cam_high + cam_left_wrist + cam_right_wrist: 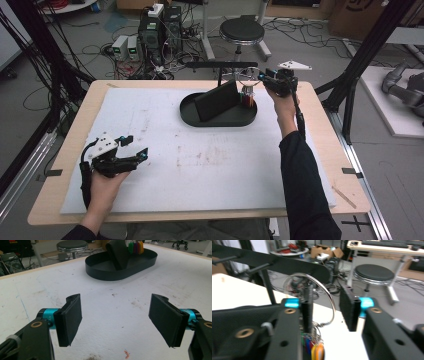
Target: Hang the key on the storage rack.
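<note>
We see the desk (75,125) with a white foam mat (150,125) on top, stained toward its middle. Behind the desk: round black stool (242,31), computer towers (160,27) and two small grey boxes (126,47) amid cable tangle on the floor. Black frame struts (367,47) stand right of the desk, cardboard boxes (325,250) farther back.

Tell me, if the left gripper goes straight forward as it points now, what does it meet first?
Probably the black oval tray. The left gripper is open over bare white table cover, and the way to the tray looks free, though depth is uncertain.
</note>
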A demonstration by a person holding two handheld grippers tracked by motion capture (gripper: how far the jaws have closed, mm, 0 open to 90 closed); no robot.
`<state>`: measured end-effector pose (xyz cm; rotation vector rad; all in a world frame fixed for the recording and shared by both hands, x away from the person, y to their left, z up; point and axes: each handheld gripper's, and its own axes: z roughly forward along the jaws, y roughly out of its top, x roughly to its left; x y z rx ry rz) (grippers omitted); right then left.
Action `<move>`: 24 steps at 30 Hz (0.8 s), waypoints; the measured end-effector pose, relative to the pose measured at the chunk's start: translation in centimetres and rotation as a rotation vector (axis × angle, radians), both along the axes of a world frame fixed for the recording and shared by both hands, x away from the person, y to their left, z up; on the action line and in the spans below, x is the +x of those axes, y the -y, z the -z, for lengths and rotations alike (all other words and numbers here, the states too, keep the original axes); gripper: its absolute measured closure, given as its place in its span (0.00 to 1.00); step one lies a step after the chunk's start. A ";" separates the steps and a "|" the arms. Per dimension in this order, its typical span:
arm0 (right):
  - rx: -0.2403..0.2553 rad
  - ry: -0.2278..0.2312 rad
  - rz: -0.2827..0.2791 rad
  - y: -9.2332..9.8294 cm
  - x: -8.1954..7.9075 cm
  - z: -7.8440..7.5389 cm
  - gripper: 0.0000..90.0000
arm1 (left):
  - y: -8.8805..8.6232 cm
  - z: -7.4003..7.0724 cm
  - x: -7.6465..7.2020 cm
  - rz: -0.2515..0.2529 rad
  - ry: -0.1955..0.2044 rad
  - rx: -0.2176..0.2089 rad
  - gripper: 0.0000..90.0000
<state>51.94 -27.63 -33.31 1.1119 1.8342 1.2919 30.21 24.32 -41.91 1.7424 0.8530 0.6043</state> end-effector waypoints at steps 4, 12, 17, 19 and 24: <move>-0.056 0.004 -0.001 0.8 -1.0 -1.0 0.56 | 0.0 0.0 0.2 0.005 0.000 0.003 0.30; -0.193 0.007 -0.066 2.5 -5.3 -3.3 0.46 | 0.2 -0.2 1.2 0.019 0.001 0.008 0.30; -0.112 0.039 -0.104 4.1 -8.9 -4.5 0.45 | 0.9 -0.4 1.9 0.040 0.004 0.021 0.30; -0.091 0.022 -0.108 4.8 -10.0 -4.6 0.42 | 1.2 -0.4 2.2 0.041 0.006 0.028 0.30; -0.021 0.026 -0.145 6.0 -12.8 -3.8 0.41 | 1.7 -0.8 2.6 0.048 0.021 0.042 0.30</move>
